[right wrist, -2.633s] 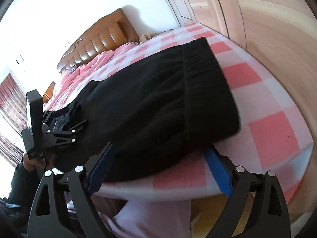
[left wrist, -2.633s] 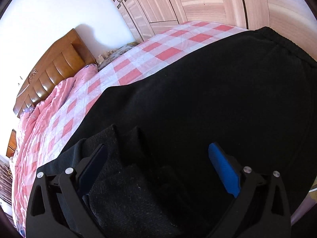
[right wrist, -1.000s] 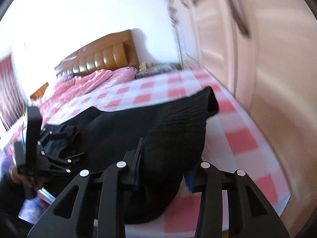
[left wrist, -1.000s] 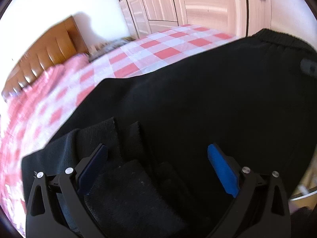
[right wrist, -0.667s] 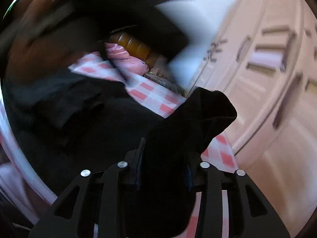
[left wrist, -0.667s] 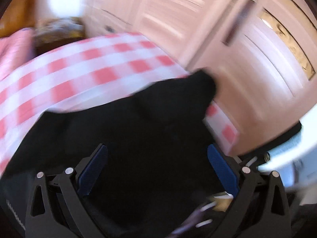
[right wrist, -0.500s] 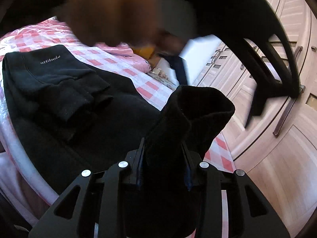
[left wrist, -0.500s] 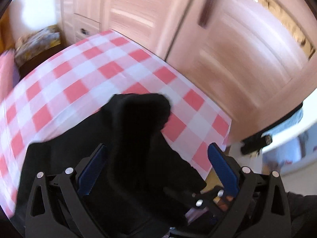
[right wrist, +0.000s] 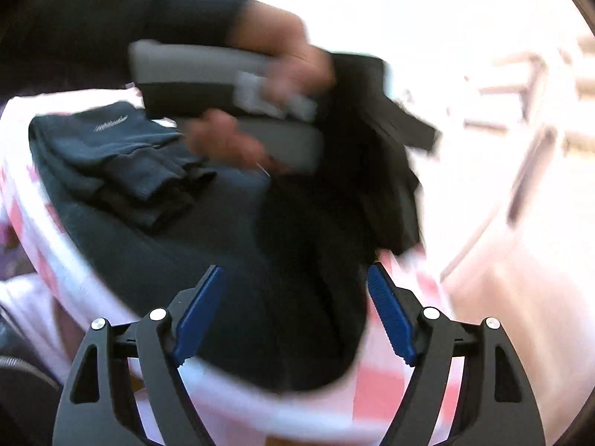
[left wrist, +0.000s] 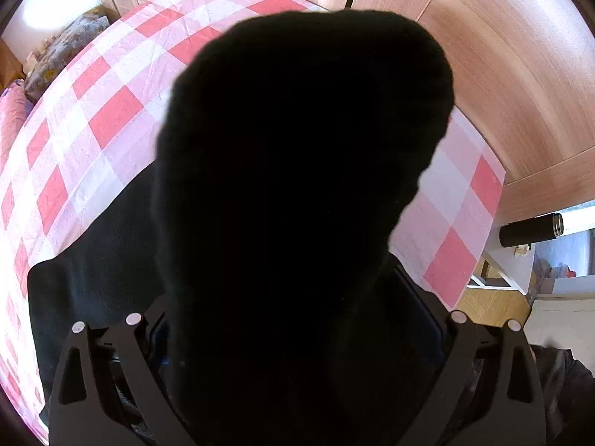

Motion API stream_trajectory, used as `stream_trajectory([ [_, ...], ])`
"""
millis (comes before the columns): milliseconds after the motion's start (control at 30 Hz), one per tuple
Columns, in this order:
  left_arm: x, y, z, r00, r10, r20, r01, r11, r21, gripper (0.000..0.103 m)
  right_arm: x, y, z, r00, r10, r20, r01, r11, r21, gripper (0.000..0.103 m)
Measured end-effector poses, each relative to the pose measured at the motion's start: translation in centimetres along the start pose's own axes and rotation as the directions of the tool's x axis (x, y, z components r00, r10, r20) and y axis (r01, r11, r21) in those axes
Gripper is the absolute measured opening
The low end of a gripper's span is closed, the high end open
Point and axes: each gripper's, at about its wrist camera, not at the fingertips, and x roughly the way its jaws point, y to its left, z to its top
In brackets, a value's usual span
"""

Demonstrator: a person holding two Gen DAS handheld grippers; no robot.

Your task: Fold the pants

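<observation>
Right hand-held gripper (right wrist: 293,319) opening, nothing clamped; pants (right wrist: 223,260) on checked bed (left wrist: 111,111) beside wardrobe (left wrist: 502,55).

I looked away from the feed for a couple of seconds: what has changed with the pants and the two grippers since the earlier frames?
The right gripper, clamped on a bunch of the black pants half a second ago, has released it; its jaws are opening with cloth lying between but no pad pressing. That bunch has passed to the left gripper, which now has it standing up between its fingers. The folded leg ends and checked sheet stayed put.
</observation>
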Motion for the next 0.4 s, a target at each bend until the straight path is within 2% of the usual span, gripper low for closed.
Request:
stream_trajectory([
  [100, 0.1, 0.4, 0.0, 1.000, -0.008, 0.001, 0.008, 1.000, -0.008, 0.098, 0.8, -3.9, -2.2, 0.995, 0.063, -0.077, -0.046, 0.978, 0.203, 0.080],
  [167, 0.3, 0.5, 0.3, 1.000, -0.023, -0.003, 0.023, 1.000, -0.009, 0.098, 1.6, -5.3, -2.8, 0.985, 0.159, -0.073, -0.132, 0.949, 0.286, 0.080],
  [200, 0.2, 0.6, 0.4, 0.999, -0.045, -0.009, 0.044, 0.999, -0.018, 0.098, 2.1, -5.7, -2.9, 0.971, 0.231, -0.058, -0.201, 0.926, 0.321, 0.080],
  [233, 0.0, 0.7, 0.3, 0.997, -0.072, -0.017, 0.071, 0.997, -0.026, 0.098, 2.8, -6.2, -3.0, 0.956, 0.290, -0.043, -0.258, 0.902, 0.346, 0.081],
  [267, -0.1, 0.7, 0.3, 0.996, -0.090, -0.024, 0.089, 0.996, -0.030, 0.098, 2.9, -6.2, -3.2, 0.949, 0.314, -0.025, -0.284, 0.887, 0.364, 0.082],
  [300, -0.5, 0.5, 0.2, 0.994, -0.100, -0.037, 0.099, 0.995, -0.024, 0.098, 2.9, -6.3, -3.0, 0.948, 0.319, -0.002, -0.296, 0.881, 0.370, 0.082],
  [400, -1.0, -0.8, -0.2, 0.995, -0.065, -0.069, 0.067, 0.997, 0.035, 0.098, 2.3, -5.9, -2.3, 0.947, 0.317, 0.050, -0.314, 0.886, 0.342, 0.083],
])
